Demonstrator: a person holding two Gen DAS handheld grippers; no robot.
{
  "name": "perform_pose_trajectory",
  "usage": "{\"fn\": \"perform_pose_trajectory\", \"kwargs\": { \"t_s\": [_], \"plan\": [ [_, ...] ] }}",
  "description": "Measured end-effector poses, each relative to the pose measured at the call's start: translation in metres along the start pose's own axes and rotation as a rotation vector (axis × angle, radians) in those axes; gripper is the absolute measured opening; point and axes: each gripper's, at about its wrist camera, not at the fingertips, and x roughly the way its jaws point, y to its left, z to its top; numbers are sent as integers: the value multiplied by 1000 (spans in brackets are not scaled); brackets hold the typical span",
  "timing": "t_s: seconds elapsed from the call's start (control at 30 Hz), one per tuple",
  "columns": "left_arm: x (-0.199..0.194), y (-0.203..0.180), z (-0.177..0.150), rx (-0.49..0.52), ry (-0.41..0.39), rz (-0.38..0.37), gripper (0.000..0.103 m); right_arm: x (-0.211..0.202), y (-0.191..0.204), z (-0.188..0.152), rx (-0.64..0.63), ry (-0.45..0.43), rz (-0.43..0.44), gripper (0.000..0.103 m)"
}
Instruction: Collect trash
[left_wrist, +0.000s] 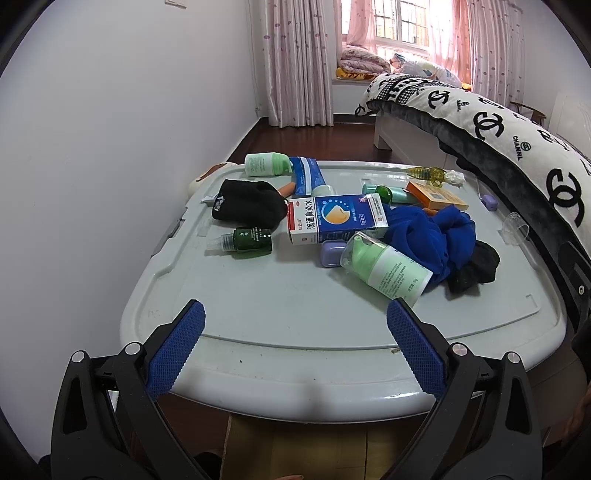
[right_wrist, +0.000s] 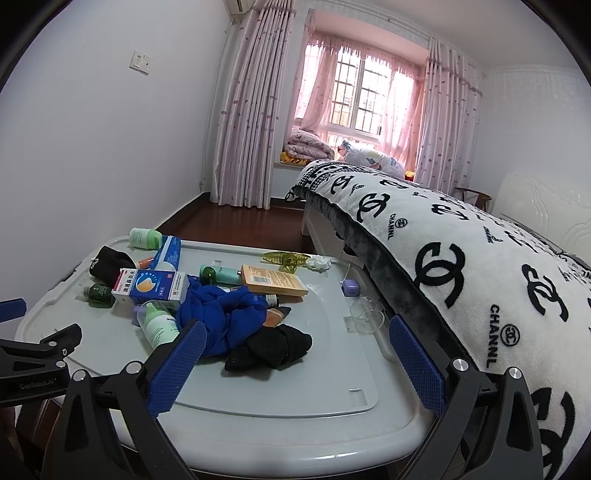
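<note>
A pale grey storage-box lid (left_wrist: 280, 306) (right_wrist: 303, 380) carries a scatter of items. A blue-and-white medicine box (left_wrist: 338, 218) (right_wrist: 149, 285) lies in the middle, with a green-capped lotion bottle (left_wrist: 384, 266) (right_wrist: 159, 323) in front of it. A crumpled white tissue (left_wrist: 455, 178) (right_wrist: 319, 263) sits at the far edge beside a yellow hair claw (left_wrist: 428, 173) (right_wrist: 286, 259). My left gripper (left_wrist: 295, 332) hangs open over the lid's near edge, holding nothing. My right gripper (right_wrist: 295, 341) is open too, near a black sock (right_wrist: 273, 347).
Also on the lid: a blue cloth (left_wrist: 428, 232) (right_wrist: 221, 314), a black sock (left_wrist: 247, 203), a dark green bottle (left_wrist: 251, 240), an orange box (left_wrist: 436, 194) (right_wrist: 273, 282), a blue tube (left_wrist: 306, 175), a clear cup (right_wrist: 365, 314). A bed with a logo blanket (right_wrist: 480, 266) borders the right side.
</note>
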Motion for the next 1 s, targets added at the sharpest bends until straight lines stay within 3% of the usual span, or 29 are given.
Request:
{"fn": "perform_pose_trajectory", "kwargs": {
  "t_s": [1.0],
  "plan": [
    [2, -2, 0, 8, 0, -4, 96, -1, -2, 1, 5, -8, -8, 98]
  ]
}}
